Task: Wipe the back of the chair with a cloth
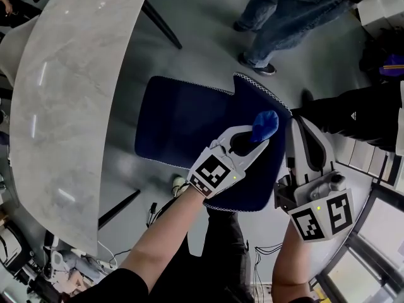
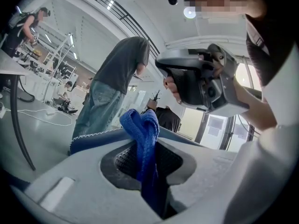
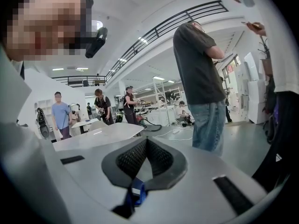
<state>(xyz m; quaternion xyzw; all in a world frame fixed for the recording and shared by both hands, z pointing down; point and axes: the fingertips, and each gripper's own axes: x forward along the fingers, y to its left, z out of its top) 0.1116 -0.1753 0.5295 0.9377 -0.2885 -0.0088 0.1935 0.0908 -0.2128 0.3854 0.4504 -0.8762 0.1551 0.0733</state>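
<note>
Left gripper [image 1: 254, 139] clamped on a bunched blue cloth [image 1: 265, 125], held against the upper edge of the navy chair [image 1: 177, 122] back. Right gripper [image 1: 298, 124], jaws together and empty, hangs just beside that back.

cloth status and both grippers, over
Left gripper shut on cloth, at top edge of chair back. Right gripper shut, empty, beside it. Bystander stands beyond, not blocking.

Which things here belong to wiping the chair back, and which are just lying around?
Job: navy padded chair with white stitching; crumpled bright blue cloth; left claw clamped on it.
Lying about: pale marble-topped table; tangled floor cables.
</note>
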